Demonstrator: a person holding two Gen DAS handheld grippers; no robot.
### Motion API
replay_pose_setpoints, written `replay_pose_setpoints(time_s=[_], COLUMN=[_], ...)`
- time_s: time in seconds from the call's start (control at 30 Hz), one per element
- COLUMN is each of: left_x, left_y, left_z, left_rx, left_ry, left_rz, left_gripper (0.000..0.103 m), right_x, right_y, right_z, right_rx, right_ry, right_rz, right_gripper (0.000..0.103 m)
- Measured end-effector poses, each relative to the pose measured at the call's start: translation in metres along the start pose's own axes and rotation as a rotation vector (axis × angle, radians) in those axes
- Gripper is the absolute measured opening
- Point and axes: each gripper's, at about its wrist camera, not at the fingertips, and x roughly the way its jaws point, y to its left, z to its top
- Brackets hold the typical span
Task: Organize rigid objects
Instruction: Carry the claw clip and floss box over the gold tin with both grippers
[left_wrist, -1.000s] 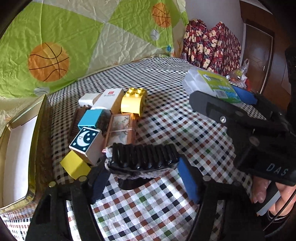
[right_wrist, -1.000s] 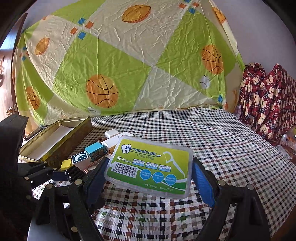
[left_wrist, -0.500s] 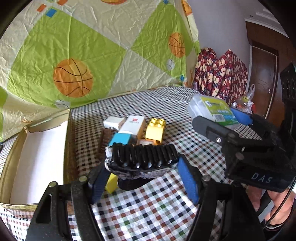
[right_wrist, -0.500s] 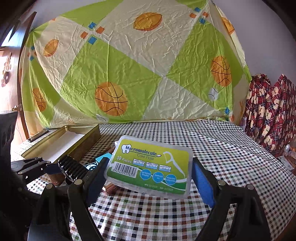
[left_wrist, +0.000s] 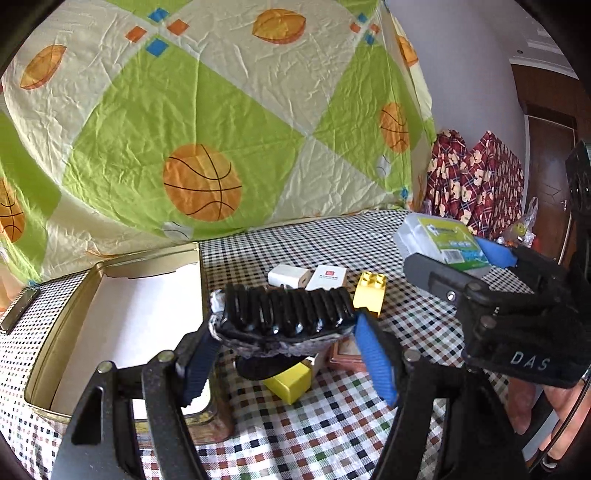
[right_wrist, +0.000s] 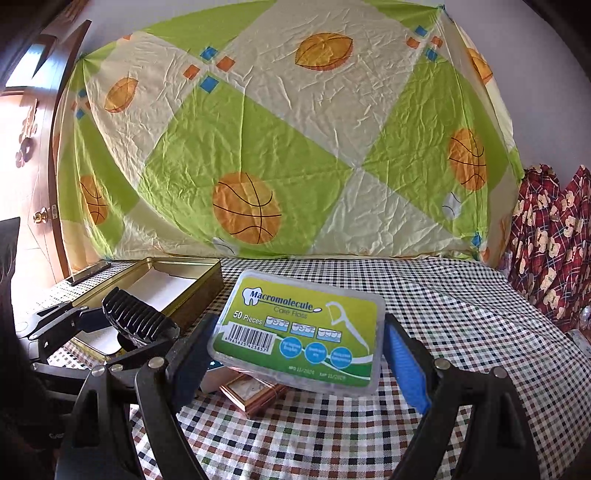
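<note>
My left gripper (left_wrist: 286, 341) is shut on a black ribbed hair clip (left_wrist: 284, 312), held above the checked tablecloth next to the open gold tin (left_wrist: 110, 269). In the right wrist view the same clip (right_wrist: 136, 319) shows at the left, over the tin (right_wrist: 199, 291). My right gripper (right_wrist: 295, 345) is shut on a clear floss-pick box with a green label (right_wrist: 301, 328), lifted over the cloth. That floss box (left_wrist: 441, 238) and the right gripper (left_wrist: 458, 258) appear at the right of the left wrist view.
On the cloth lie a white adapter (left_wrist: 288, 275), a white box with a red mark (left_wrist: 327, 277), a yellow toy brick (left_wrist: 369, 290), a yellow cube (left_wrist: 290, 380) and a small copper frame (right_wrist: 251, 393). A quilt with basketballs (right_wrist: 288, 147) hangs behind. Red patterned fabric (right_wrist: 550, 240) stands at the right.
Both grippers have risen and tilted up with their loads, so more of the quilt shows. The left one has swung toward the gold tin, which now fills more of its view.
</note>
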Motion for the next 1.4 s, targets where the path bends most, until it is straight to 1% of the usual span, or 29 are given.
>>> replay_pose_setpoints(time_s=[0.23, 0.33, 0.43, 0.57, 0.67, 0.8, 1.0, 1.23, 1.4], left_x=[-0.007, -0.01, -0.013, -0.019, -0.02, -0.022, -0.03, -0.034, -0.034], left_y=[0.009, 0.015, 0.022, 0.03, 0.037, 0.047, 0.069, 0.101, 0.124], left_z=[-0.001, -0.003, -0.003, -0.005, -0.006, -0.006, -0.003, 0.003, 0.007], left_rx=[-0.02, -0.035, -0.061, -0.089, -0.103, -0.119, -0.142, -0.169, -0.18], left_ry=[-0.036, -0.047, -0.059, -0.082, -0.087, -0.084, -0.092, -0.079, -0.057], left_rz=[0.012, 0.018, 0.041, 0.065, 0.071, 0.085, 0.113, 0.153, 0.183], left_gripper=[0.071, 0.071, 0.071, 0.071, 0.071, 0.071, 0.071, 0.071, 0.071], right_x=[0.005, 0.003, 0.002, 0.008, 0.015, 0.023, 0.032, 0.048, 0.068], right_y=[0.01, 0.012, 0.012, 0.014, 0.02, 0.035, 0.061, 0.094, 0.113], right_z=[0.003, 0.004, 0.004, 0.007, 0.008, 0.011, 0.026, 0.041, 0.049], right_rx=[0.014, 0.02, 0.028, 0.027, 0.014, -0.021, -0.076, -0.113, -0.125], right_ry=[-0.028, -0.056, -0.077, -0.056, -0.034, -0.009, 0.0, 0.02, 0.056], right_rz=[0.027, 0.024, 0.014, 0.015, 0.033, 0.062, 0.109, 0.173, 0.211], right_gripper=[0.087, 0.087, 0.087, 0.087, 0.087, 0.087, 0.088, 0.088, 0.088])
